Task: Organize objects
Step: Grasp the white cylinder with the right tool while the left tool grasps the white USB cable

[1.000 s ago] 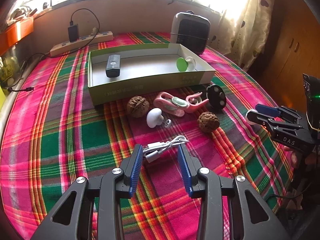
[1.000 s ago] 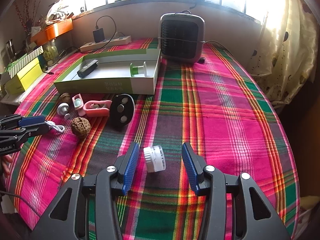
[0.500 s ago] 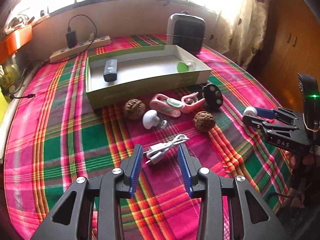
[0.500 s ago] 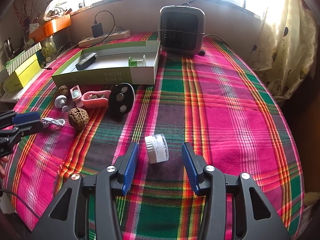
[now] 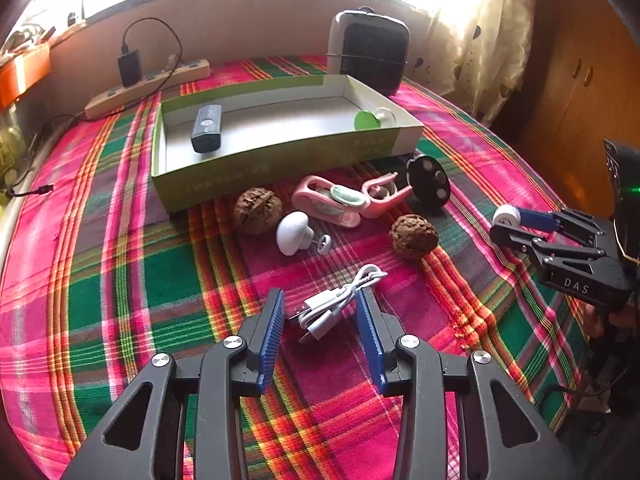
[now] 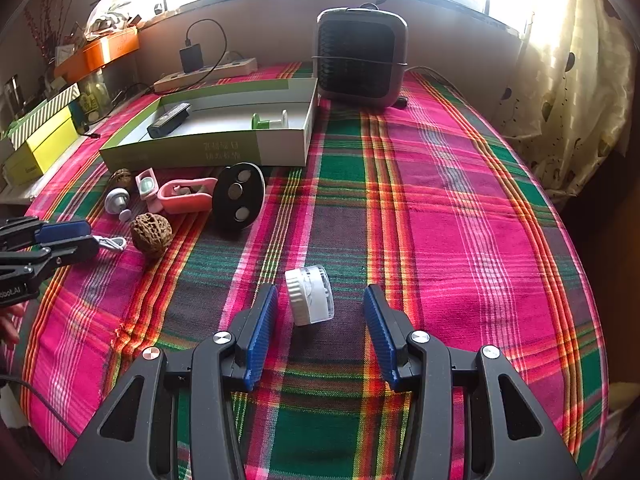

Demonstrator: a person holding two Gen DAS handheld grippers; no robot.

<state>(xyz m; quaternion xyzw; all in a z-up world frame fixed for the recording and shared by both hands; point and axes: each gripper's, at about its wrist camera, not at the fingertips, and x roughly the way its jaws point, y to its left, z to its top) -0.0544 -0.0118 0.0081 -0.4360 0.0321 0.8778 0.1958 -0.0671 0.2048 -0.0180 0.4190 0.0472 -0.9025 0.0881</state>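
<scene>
My left gripper (image 5: 320, 308) is open, its blue pads either side of a coiled white cable (image 5: 336, 306) lying on the plaid cloth. My right gripper (image 6: 320, 304) is open around a small white-capped clear jar (image 6: 310, 294) lying on its side. A green-and-white cardboard box (image 5: 280, 160) holds a dark rectangular device (image 5: 206, 128) and a green-and-white spool (image 5: 374, 120). In front of the box lie two walnuts (image 5: 256, 210) (image 5: 412, 236), a white mushroom-shaped piece (image 5: 294, 232), pink plastic clips (image 5: 344, 200) and a black disc (image 5: 428, 182).
A grey heater (image 6: 360, 56) stands behind the box. A power strip with a black charger (image 5: 148, 80) lies at the back left. Yellow and orange boxes (image 6: 44, 136) sit off the table's left side. A curtain (image 6: 572, 92) hangs on the right.
Both grippers have moved forward a little, so the cable and the jar sit deeper between their pads. Nothing on the table has shifted.
</scene>
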